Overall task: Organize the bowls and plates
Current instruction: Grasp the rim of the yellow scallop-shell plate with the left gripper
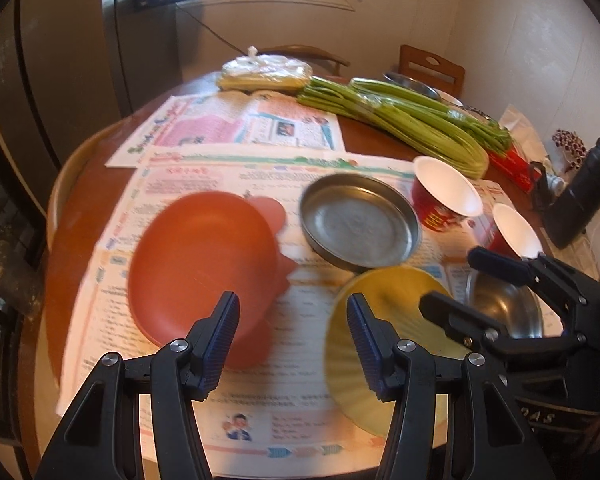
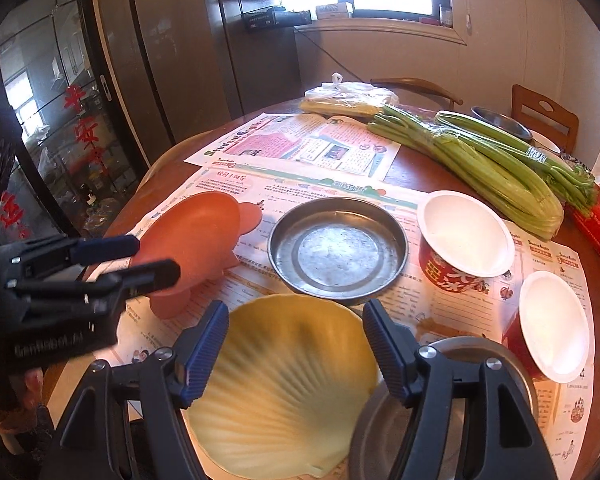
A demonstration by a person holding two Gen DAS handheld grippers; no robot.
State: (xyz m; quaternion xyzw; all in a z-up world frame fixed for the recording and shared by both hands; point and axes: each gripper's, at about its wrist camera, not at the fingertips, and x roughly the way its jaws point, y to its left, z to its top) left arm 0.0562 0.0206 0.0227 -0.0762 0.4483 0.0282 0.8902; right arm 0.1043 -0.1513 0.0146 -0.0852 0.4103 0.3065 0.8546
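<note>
We hold our left gripper (image 1: 292, 340) up over the table (image 1: 72, 216), fingers spread wide and holding nothing. It sits between the pig plate (image 1: 204, 264) and the shell plate (image 1: 384, 344), so we think it can reach either one. Our right gripper (image 2: 292, 348) is spread wide too and holds nothing. It hangs right over the shell plate, maybe to pick that one first.

The tin plate (image 2: 336, 248) lies flat in the middle, so we use it as our mark. The pig plate is left of it. The shell plate is just in front of it. The big cup (image 2: 464, 236) stands right of it, and the small cup (image 2: 552, 328) stands further right and nearer us. A steel bowl (image 1: 504, 312) sits in front and right, beside the shell plate. The celery (image 2: 480, 168) lies behind it. Nothing is stacked yet, so the job looks only just started.
</note>
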